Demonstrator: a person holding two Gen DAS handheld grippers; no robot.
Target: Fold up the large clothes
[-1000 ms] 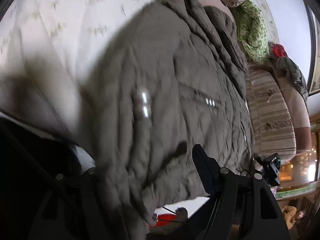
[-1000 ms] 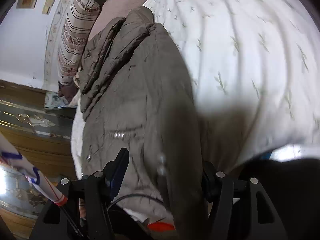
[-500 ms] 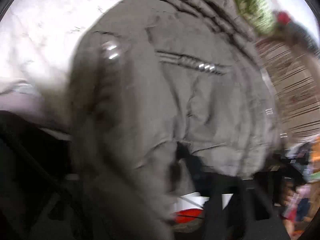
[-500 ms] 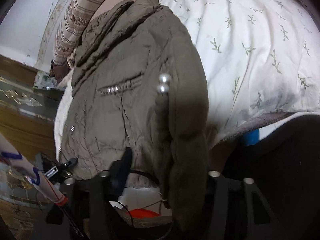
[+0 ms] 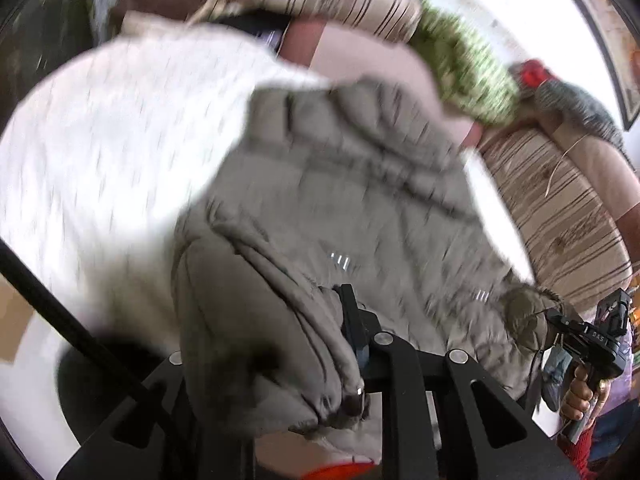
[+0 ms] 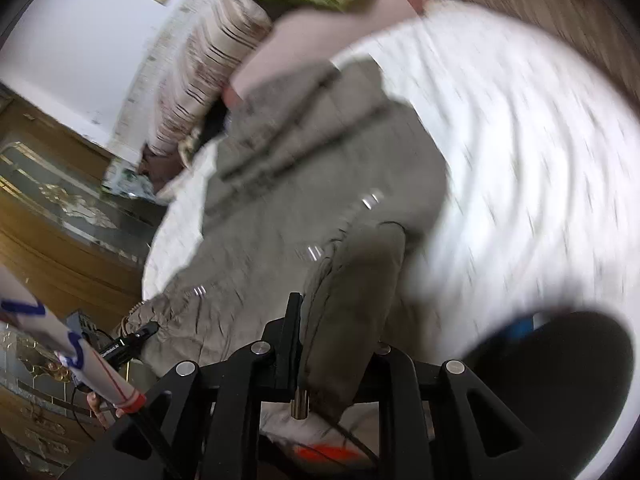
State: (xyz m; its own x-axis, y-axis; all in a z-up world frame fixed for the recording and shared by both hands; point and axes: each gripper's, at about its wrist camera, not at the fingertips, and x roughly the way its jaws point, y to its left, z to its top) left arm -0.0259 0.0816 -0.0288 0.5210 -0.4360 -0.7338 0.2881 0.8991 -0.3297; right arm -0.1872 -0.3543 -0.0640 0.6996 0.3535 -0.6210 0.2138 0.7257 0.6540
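Observation:
A large grey-brown padded jacket lies on a white bed sheet with small green sprigs. My left gripper is shut on a bunched edge of the jacket and holds it up off the bed. My right gripper is shut on the other bottom edge of the jacket, which hangs between its fingers. The right gripper also shows in the left wrist view, held by a hand. The left gripper shows in the right wrist view. Both views are blurred.
Striped cushions and a green patterned cloth lie along the head of the bed. A red item sits beyond them. A wooden cabinet stands beside the bed. The white sheet stretches past the jacket.
Both grippers have lifted the jacket's bottom edge and carried it forward over the jacket toward the collar. The cushions and wall have come into view.

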